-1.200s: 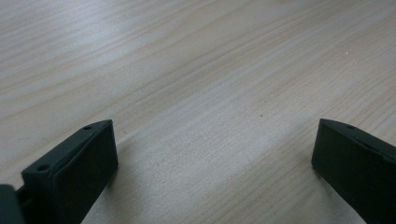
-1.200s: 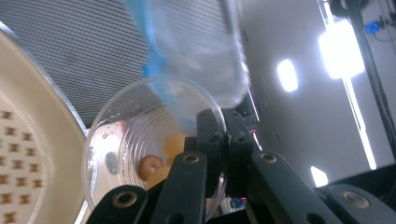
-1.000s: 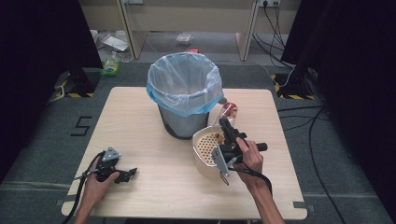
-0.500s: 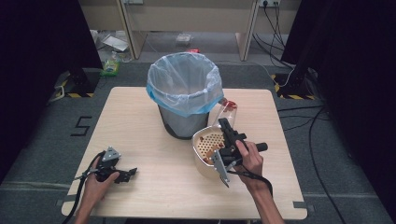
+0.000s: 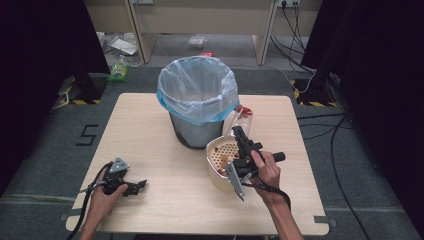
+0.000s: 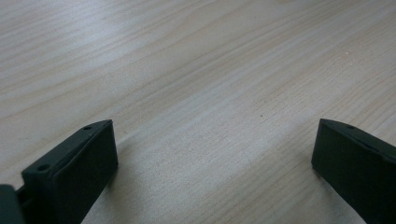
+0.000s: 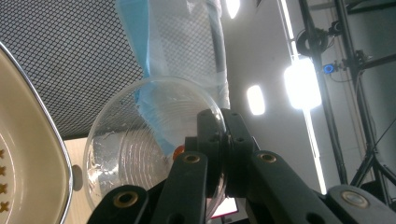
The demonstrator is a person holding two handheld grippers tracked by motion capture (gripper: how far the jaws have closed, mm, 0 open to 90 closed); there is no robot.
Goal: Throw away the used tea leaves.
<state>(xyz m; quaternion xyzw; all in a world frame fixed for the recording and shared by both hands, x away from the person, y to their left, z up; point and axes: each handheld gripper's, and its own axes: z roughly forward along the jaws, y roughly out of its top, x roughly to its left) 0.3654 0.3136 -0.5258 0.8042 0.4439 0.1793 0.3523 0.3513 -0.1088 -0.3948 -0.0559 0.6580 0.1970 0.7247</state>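
Observation:
A clear plastic cup [image 5: 244,117] hangs tilted beside the mesh bin [image 5: 186,131], which is lined with a blue bag [image 5: 197,90]. My right gripper [image 5: 239,132] is shut on the cup's rim. In the right gripper view the jaws [image 7: 219,140] pinch the cup wall [image 7: 126,140], and a small red bit shows inside the cup. A cream perforated strainer [image 5: 216,162] with orange bits in it sits on the table right under that gripper. My left gripper [image 5: 140,184] rests open on the table at the front left, with bare wood between its jaws [image 6: 215,140].
The light wooden table [image 5: 150,130] carries the bin at its middle back. Cables trail from both grippers. Dark curtains flank the table, and litter lies on the floor behind it. The strainer's rim [image 7: 28,140] lies at the left of the right gripper view.
The right gripper and the cup have shifted only slightly by the bin. The left gripper has stayed still.

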